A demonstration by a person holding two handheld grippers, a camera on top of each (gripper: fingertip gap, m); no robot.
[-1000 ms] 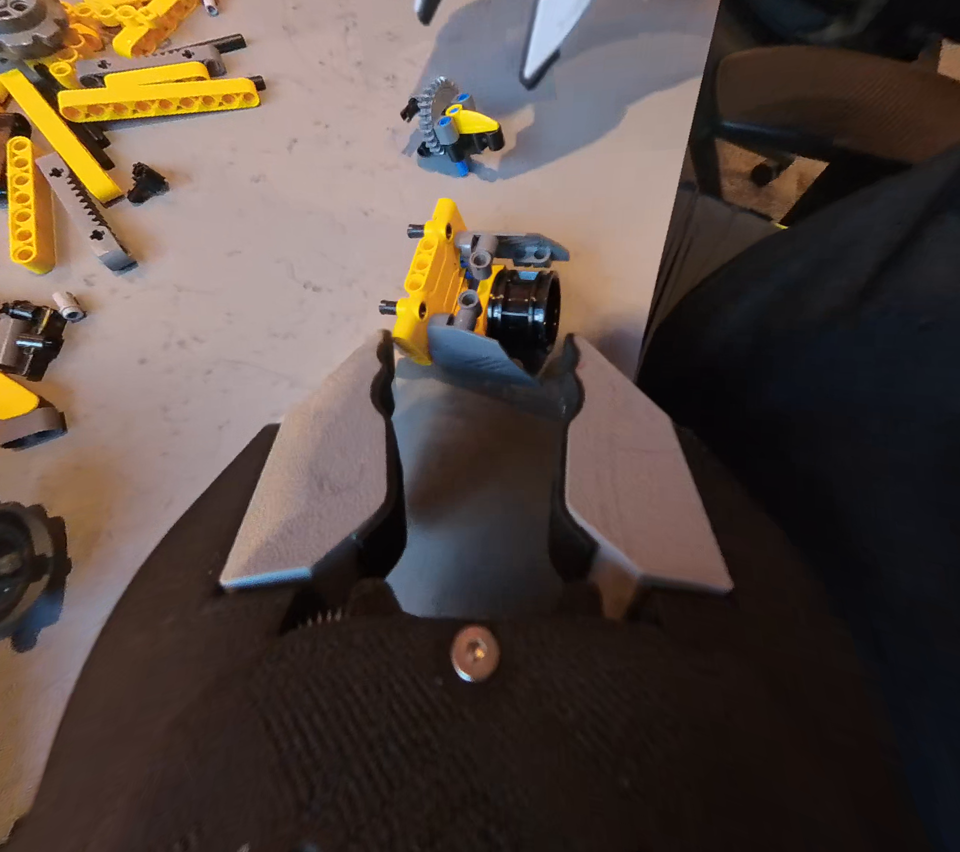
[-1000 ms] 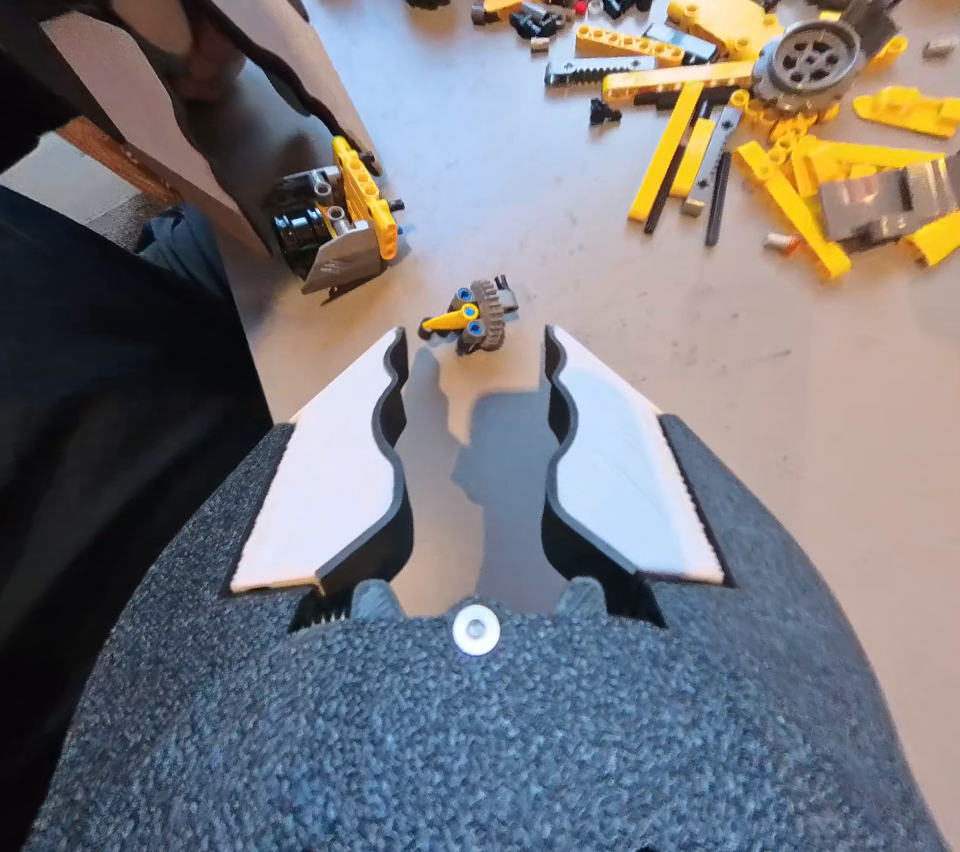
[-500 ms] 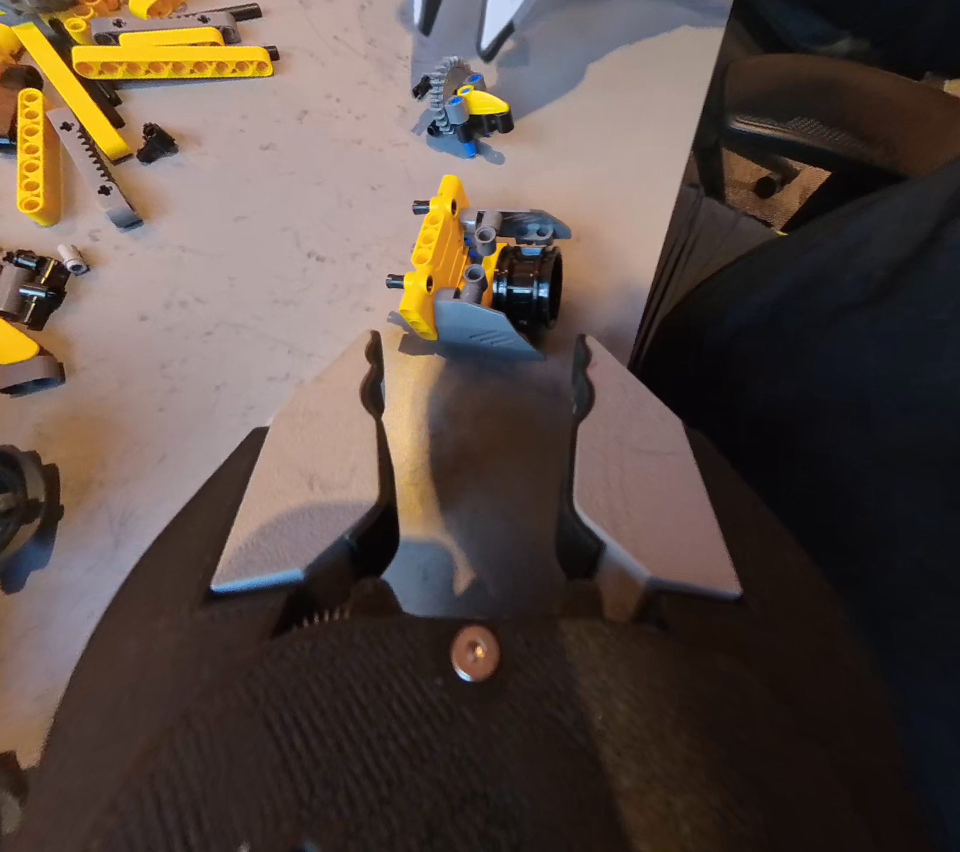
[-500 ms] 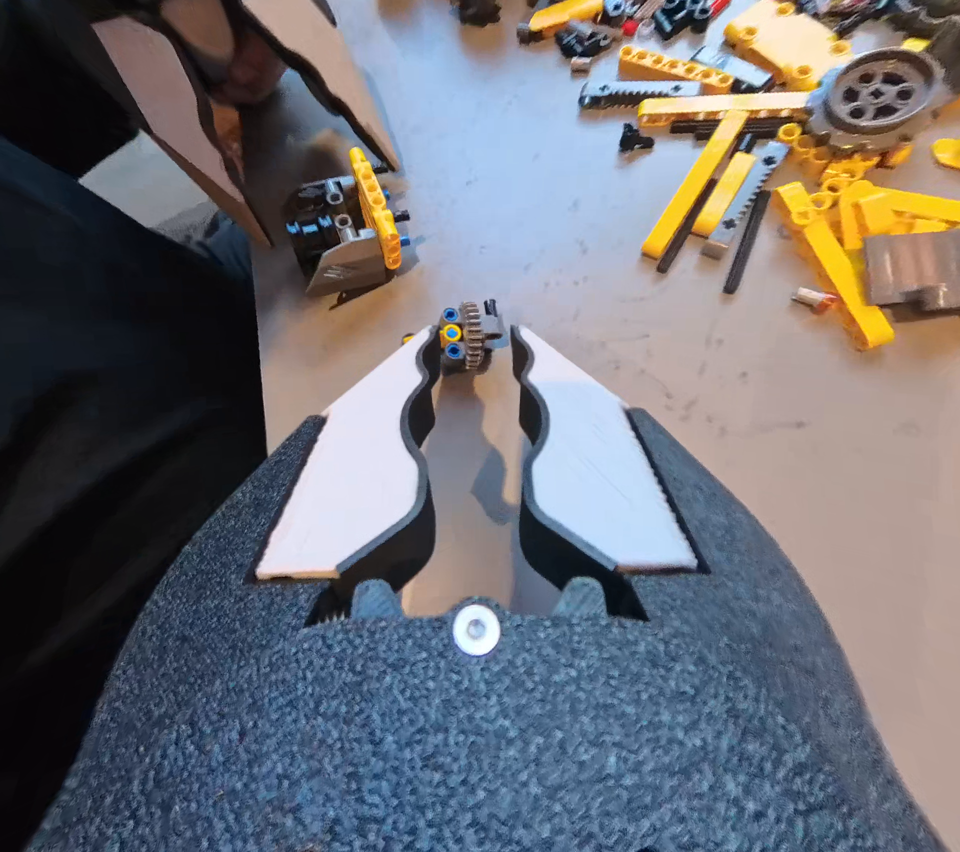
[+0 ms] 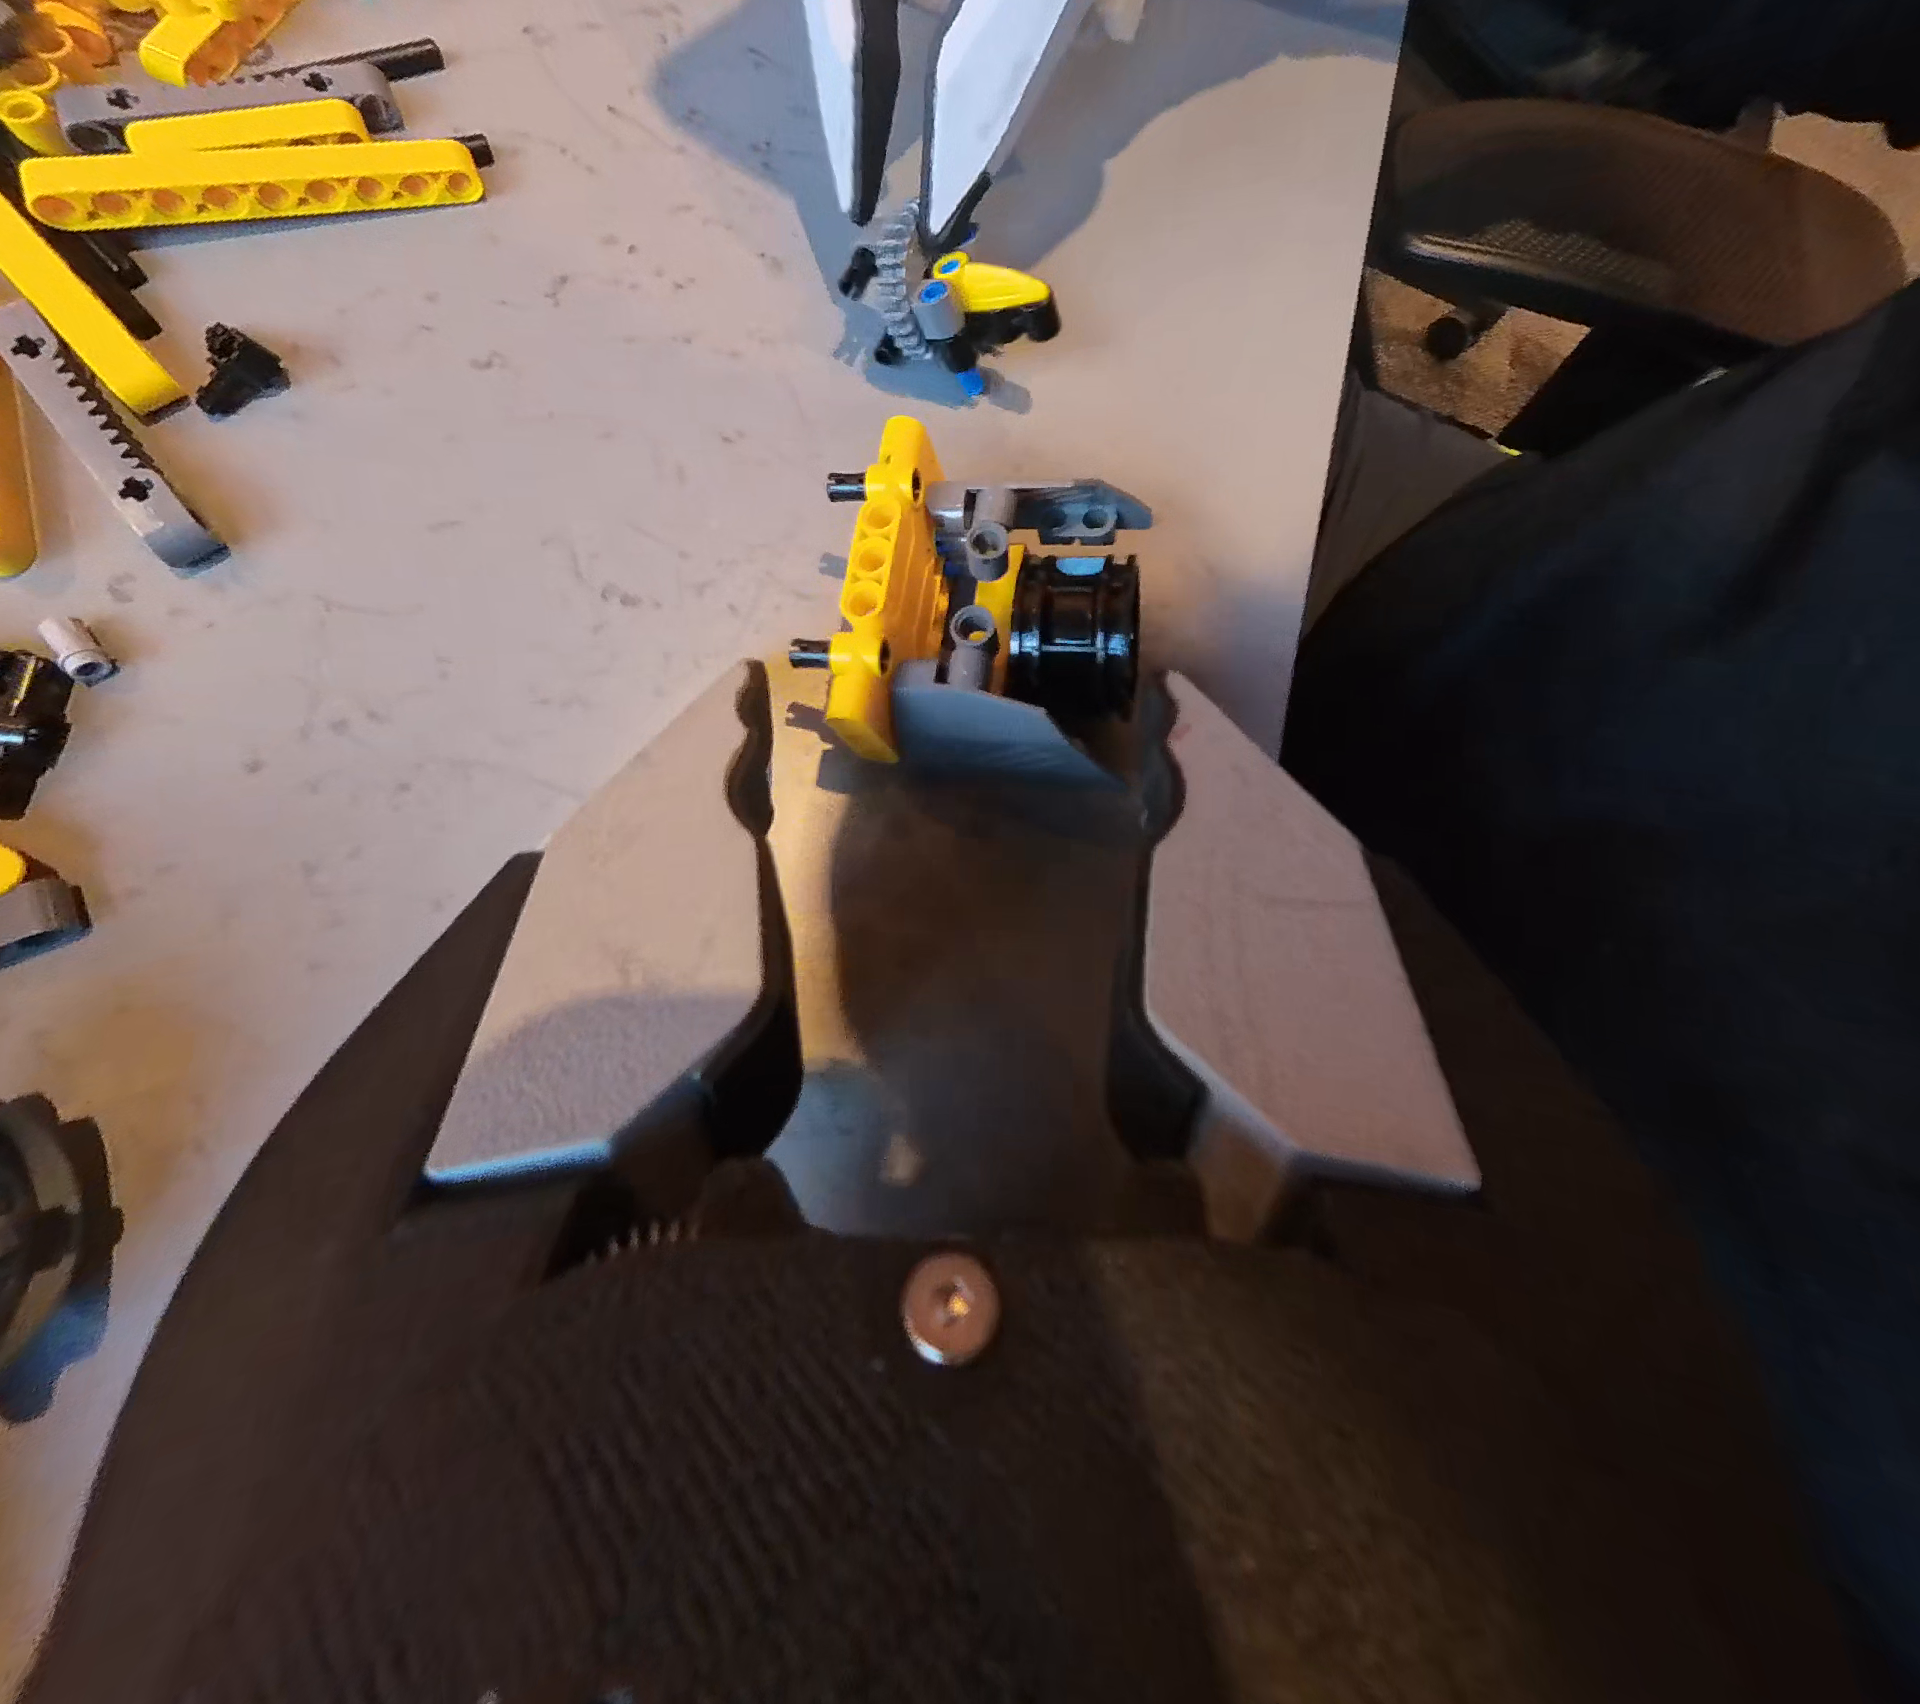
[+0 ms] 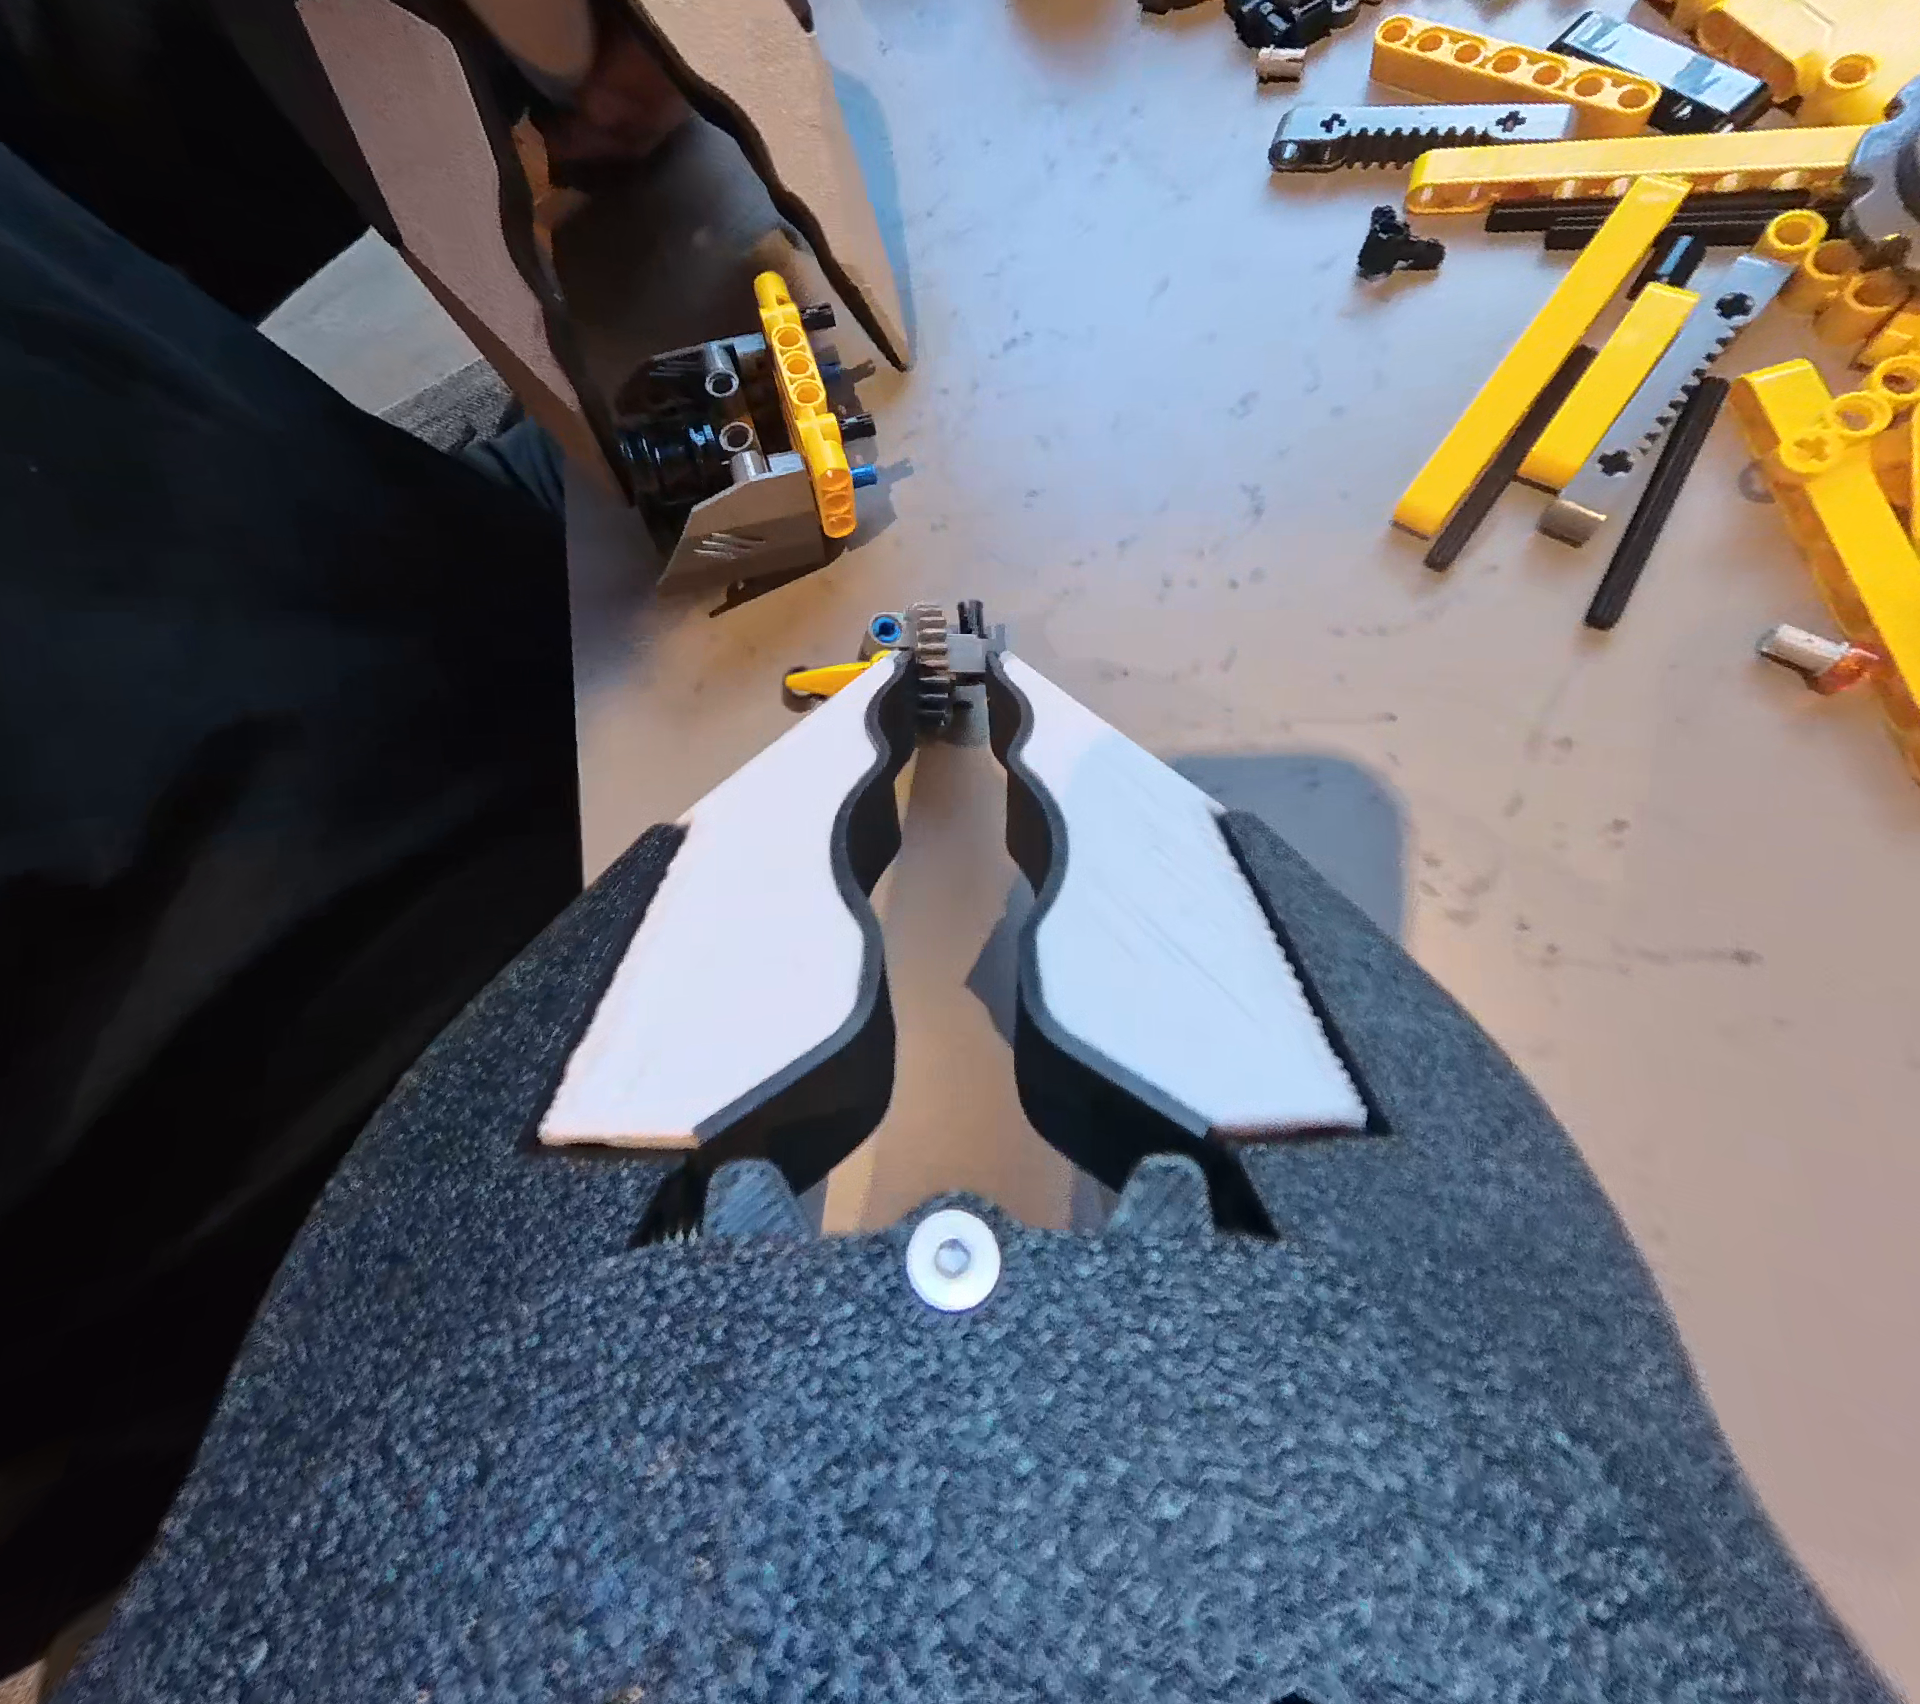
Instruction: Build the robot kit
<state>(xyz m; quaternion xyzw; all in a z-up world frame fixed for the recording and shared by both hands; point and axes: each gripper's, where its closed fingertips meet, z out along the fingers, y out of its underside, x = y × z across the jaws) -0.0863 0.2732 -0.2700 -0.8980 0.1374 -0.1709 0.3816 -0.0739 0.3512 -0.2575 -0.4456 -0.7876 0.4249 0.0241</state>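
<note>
The right gripper (image 6: 943,667) has its white fingers (image 6: 774,875) drawn close together, and they pinch the small gear piece (image 6: 935,652) at the very tips. In the right wrist view this piece sits at 12 o'clock from the gripper. It stands on the grey table (image 6: 1143,511), not far from the table edge. The toothed grey wheel stands on its edge between the two tips, so the gear's axle appears to run from 9 to 3 o'clock, across the fingers. A yellow curved part and a blue pin end stick out at 10 o'clock, outside the grip.

The left gripper (image 5: 956,719) is spread wide and holds nothing. Its grey fingers (image 5: 634,927) stand at both sides of the yellow and black block (image 5: 966,605), which lies at 12 o'clock just in front of the tips; if a tip touches it I cannot tell. This block has a yellow beam with holes at its 9 o'clock side, a black ribbed hub at 3 o'clock and a grey sloped panel at 6 o'clock.

From the block, the gear piece lies near, at 12 o'clock in the left wrist view. Loose yellow beams (image 5: 249,184) are well apart, at 10 o'clock
</note>
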